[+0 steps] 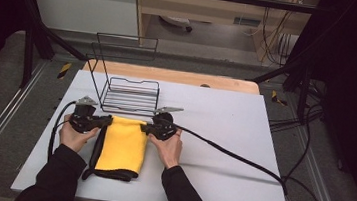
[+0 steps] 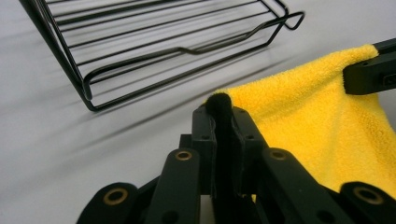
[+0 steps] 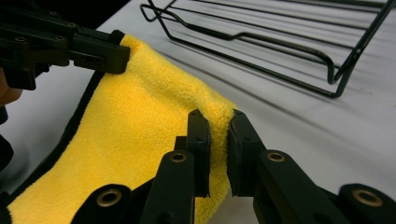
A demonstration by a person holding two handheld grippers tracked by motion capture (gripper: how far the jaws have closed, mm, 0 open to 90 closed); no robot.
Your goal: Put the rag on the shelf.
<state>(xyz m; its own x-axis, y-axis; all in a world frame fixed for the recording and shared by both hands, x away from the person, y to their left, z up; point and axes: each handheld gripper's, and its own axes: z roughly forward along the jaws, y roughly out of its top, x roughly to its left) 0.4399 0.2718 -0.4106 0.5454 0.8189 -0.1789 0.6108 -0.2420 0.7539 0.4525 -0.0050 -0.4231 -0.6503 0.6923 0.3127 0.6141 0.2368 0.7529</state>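
A yellow towel [image 1: 122,145] with a black border lies stretched between two hand-held claws on the white tabletop [image 1: 223,135], just in front of a black wire rack [image 1: 130,95]. From the high view the claw tips are too small and dark to read, and the towel's far corners vanish under them; its near end folds under itself in a black roll. The gripper views settle it: the left claw [image 2: 219,121] is pressed together on the towel's black-edged corner, a dark tuft poking up between the pads, while the right claw [image 3: 218,135] pinches the opposite yellow corner. The plush, fluffy cloth hangs taut along its far edge and sags toward the person. Both views cut off the rack, showing part of its base bars. Dark sleeves [image 1: 57,178] enter from below.
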